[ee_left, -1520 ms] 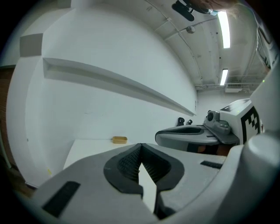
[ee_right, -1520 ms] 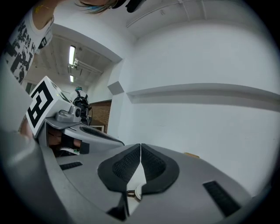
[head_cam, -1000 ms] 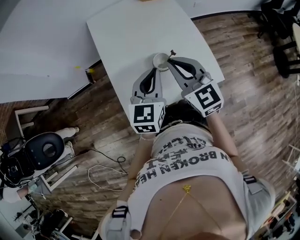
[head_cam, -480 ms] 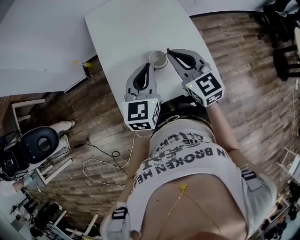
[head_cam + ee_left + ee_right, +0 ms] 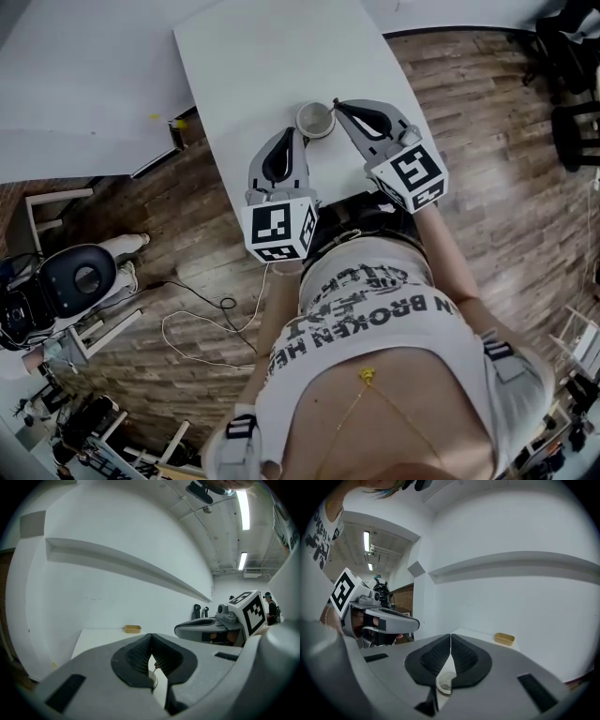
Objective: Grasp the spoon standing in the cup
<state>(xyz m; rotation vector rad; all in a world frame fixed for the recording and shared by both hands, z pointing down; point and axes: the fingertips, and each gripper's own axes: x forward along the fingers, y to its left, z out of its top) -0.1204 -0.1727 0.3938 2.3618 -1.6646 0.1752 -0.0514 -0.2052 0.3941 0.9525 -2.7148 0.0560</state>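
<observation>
A small white cup [image 5: 315, 119] stands on the white table [image 5: 272, 56] near its front edge. A thin spoon [image 5: 336, 101] stands in the cup, its top leaning right. My right gripper [image 5: 340, 106] is shut, its tips just beside the spoon's top; I cannot tell whether they touch it. In the right gripper view the pads meet with nothing between them, and the cup [image 5: 445, 685] shows below. My left gripper [image 5: 292, 133] is shut too, just left of the cup. In the left gripper view the spoon's tip [image 5: 156, 667] and the cup's rim [image 5: 153, 682] show under the shut tips.
A small tan box [image 5: 132, 629] lies at the table's far end, seen again as a tan box [image 5: 504, 639] in the right gripper view. A second white table [image 5: 75, 84] stands to the left. Wooden floor with cables [image 5: 197, 328] and a stool [image 5: 84, 278] lies below.
The left gripper has drawn slightly left, away from the cup. The right gripper stays shut beside the spoon's top. The head camera shifted a little.
</observation>
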